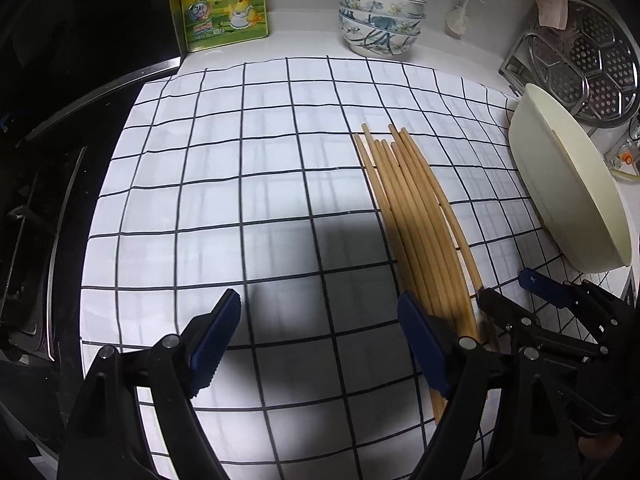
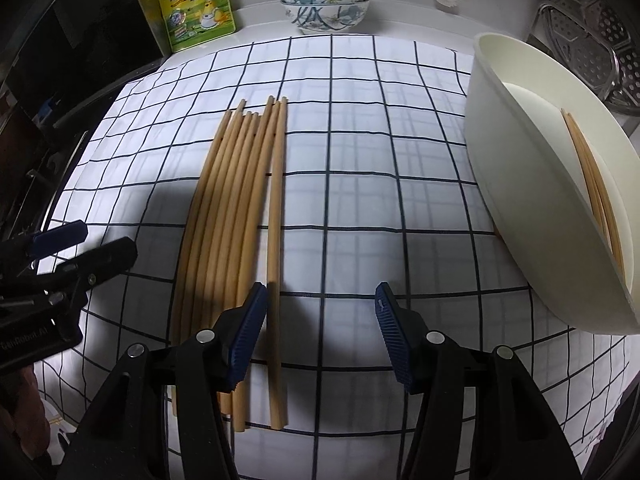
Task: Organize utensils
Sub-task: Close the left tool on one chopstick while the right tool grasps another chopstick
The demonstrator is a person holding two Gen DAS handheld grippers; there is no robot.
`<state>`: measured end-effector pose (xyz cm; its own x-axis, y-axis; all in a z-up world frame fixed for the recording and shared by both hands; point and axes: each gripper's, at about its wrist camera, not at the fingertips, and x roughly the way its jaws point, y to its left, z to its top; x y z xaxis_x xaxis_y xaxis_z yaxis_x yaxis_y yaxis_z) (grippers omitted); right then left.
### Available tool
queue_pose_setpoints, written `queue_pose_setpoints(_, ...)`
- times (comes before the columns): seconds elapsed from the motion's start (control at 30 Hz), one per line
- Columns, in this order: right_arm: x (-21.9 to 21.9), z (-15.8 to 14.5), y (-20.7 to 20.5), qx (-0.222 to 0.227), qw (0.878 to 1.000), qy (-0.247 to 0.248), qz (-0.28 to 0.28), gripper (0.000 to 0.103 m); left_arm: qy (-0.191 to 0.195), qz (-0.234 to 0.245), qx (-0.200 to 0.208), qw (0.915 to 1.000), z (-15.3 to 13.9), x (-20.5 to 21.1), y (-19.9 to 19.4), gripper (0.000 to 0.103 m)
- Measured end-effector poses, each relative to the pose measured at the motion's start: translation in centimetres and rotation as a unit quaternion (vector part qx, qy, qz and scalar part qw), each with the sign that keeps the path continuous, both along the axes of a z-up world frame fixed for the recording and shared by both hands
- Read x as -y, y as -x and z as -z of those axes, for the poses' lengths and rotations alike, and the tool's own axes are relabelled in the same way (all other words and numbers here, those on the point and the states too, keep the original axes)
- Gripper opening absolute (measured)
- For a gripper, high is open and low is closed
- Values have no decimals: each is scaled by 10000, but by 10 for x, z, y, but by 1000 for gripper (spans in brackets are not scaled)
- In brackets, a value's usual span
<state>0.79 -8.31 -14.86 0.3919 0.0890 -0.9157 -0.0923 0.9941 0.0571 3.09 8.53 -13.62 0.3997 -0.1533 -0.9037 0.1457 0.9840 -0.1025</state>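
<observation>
- Left wrist view: my left gripper (image 1: 320, 344) hangs low over the checked cloth (image 1: 240, 160), its blue ribbed pads spread wide with nothing between them.
- The bundle of wooden chopsticks (image 1: 412, 220) lies on the cloth just right of my right-hand pad, near ends running under it, tips fanning towards the back.
- The right gripper (image 1: 504, 292) shows at the lower right, near the chopsticks' near ends; from here its fingers look parted, and I see nothing in them.
- A cream plastic tub (image 1: 572, 188) sits tilted at the cloth's right edge. Behind are stacked floral bowls (image 1: 380, 20), a yellow seasoning pouch (image 1: 222, 4) and a perforated steel steamer tray (image 1: 592, 64).
- Right wrist view: my right gripper (image 2: 320, 324) is wide open and empty, and its left pad lies just beside the outermost chopstick (image 2: 276, 240), which lies slightly apart from the rest.
- The chopsticks (image 2: 228, 200) are slim, round, pale, matte sticks; I judge them light, stiff and prone to rolling or scissoring if pinched off-centre.
- I would take that single stick near its thick near end or mid-length, squarely across the ribbed pads.
- The tub (image 2: 520, 152) already holds a few chopsticks (image 2: 592, 184) leaning against its inner wall, so it looks like the destination.
- The left gripper (image 2: 80, 244) sits at the left edge, well clear of the tub.
</observation>
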Motion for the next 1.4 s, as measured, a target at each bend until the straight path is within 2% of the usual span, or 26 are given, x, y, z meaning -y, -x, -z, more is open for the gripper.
queue_pose_setpoints(0.33, 17, 0, 3, -34, 9997, 22, 251, 53, -40, 171, -54, 9998, 11, 22, -2, 79)
queue_pose_setpoints(0.67, 18, -4, 3, 27, 9996, -54, 289, 53, -206, 257, -63, 9994, 19, 26, -2, 81)
queue_pose_setpoints(0.93, 15, -4, 2, 35, 9995, -68, 306, 53, -555, 287, -60, 9980, 23, 28, -1, 83)
queue_pose_setpoints(1.2, 11, -2, -2, 47, 9996, -36, 261, 53, -508, 54, -60, 9987, 23, 6, -2, 84)
queue_pose_setpoints(1.4, 2, 3, -10, 53, 9998, 135, 128, 53, -500, 53, 12, 9987, 23, 10, -9, 84)
